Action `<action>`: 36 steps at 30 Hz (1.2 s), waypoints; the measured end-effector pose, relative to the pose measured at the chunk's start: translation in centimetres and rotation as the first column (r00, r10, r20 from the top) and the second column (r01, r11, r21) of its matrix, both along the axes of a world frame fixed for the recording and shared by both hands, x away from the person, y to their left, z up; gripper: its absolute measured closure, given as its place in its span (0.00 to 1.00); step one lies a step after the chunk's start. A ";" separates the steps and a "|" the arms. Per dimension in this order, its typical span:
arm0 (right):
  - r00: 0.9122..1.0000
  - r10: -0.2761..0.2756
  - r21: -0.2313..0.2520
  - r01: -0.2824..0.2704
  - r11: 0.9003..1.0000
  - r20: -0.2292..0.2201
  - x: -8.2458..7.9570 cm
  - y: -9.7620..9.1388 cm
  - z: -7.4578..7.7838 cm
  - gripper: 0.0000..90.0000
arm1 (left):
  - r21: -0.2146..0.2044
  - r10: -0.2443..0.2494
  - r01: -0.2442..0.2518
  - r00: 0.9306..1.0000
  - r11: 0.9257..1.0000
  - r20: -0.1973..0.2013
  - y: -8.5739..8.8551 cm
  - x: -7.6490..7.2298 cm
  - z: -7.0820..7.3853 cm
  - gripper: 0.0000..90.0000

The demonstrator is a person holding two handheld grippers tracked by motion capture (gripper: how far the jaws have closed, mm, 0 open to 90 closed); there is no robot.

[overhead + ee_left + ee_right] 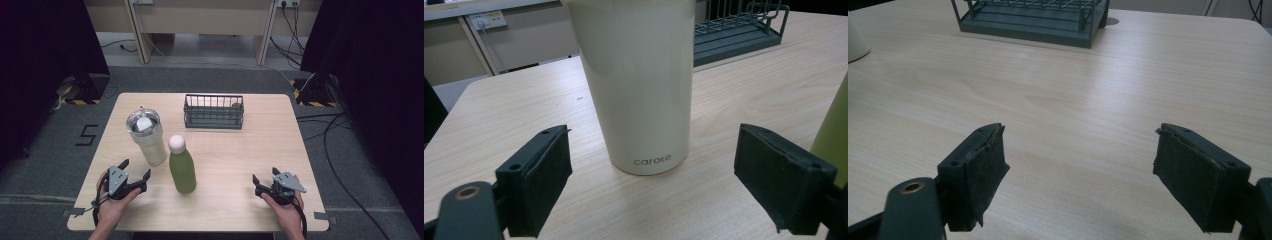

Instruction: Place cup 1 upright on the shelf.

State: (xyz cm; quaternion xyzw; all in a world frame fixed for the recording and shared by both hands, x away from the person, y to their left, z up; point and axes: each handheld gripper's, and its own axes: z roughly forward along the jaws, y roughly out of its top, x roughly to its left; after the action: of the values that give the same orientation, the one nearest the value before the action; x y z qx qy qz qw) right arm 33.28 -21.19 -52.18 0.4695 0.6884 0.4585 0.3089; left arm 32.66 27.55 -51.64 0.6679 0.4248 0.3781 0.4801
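Item, near left: left gripper [136, 168], held in the person's left hand [112, 202] at the near edge of the table [240, 150]; jaws spread wide, nothing between the pads, nothing held. Item, near right: right gripper [265, 175], likewise low over bare tabletop; its own view shows the jaws standing well apart and empty. Item, just beyond the left gripper: cream tumbler [150, 142], upright, tapered, with a clear lid [143, 122]; the left gripper view shows it centred ahead of the jaws and not yet between them. Item, just right of the tumbler: green bottle [182, 170] with a white cap, upright and close by, though whether it touches cannot be told. Item, far centre: dark wire basket [213, 96], well apart from both. Handling note, as a judgement: the step in hand appears to be the left gripper's approach to the tumbler. It would best go straight forward, level, with the jaws kept wide until the pads flank the wall. The grip should sit low on the body, where the taper is narrower. The right-hand jaw should pass clear of the bottle, lest it tip.
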 end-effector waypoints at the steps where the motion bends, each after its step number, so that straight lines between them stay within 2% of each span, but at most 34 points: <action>1: 1.000 0.002 -0.003 -0.002 1.000 0.001 0.0 0.0 0.0 0.22 | 0.000 0.000 0.000 1.000 1.000 0.000 0.0 0.0 0.0 0.16; 7: 1.000 0.002 -0.005 -0.002 1.000 0.001 0.0 0.0 0.0 0.21 | 0.006 -0.003 0.003 1.000 1.000 0.021 0.0 0.2 0.6 0.15; 14: 1.000 0.004 -0.008 -0.004 1.000 0.001 0.0 0.1 0.0 0.20 | 0.008 -0.010 0.009 1.000 1.000 0.020 0.0 0.5 0.8 0.15; 23: 1.000 0.004 -0.008 -0.004 1.000 0.001 0.0 0.0 0.0 0.20 | -0.009 -0.021 0.022 0.999 1.000 0.026 0.2 0.9 1.0 0.14; 25: 1.000 0.005 -0.006 -0.005 1.000 -0.002 0.0 0.1 0.0 0.20 | -0.024 -0.026 0.026 0.999 0.999 0.029 0.3 1.2 1.1 0.11; 30: 1.000 0.006 -0.009 -0.006 1.000 -0.001 0.0 0.1 0.0 0.20 | -0.034 -0.020 0.021 0.999 0.999 0.032 0.4 1.6 1.4 0.05; 32: 1.000 0.007 -0.011 -0.007 1.000 -0.003 0.0 0.1 0.0 0.20 | -0.053 -0.016 0.017 1.000 0.998 0.023 0.5 2.1 1.4 0.03; 36: 1.000 0.006 -0.011 -0.006 1.000 -0.002 0.0 0.1 0.0 0.20 | -0.062 -0.015 0.016 1.000 0.998 0.013 0.6 2.7 1.4 0.00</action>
State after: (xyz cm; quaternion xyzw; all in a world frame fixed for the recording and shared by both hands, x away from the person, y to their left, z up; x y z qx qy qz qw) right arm 33.31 -21.06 -52.19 0.4663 0.6927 0.4549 0.3096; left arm 35.40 28.15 -50.23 0.6536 0.4282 0.3652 0.5061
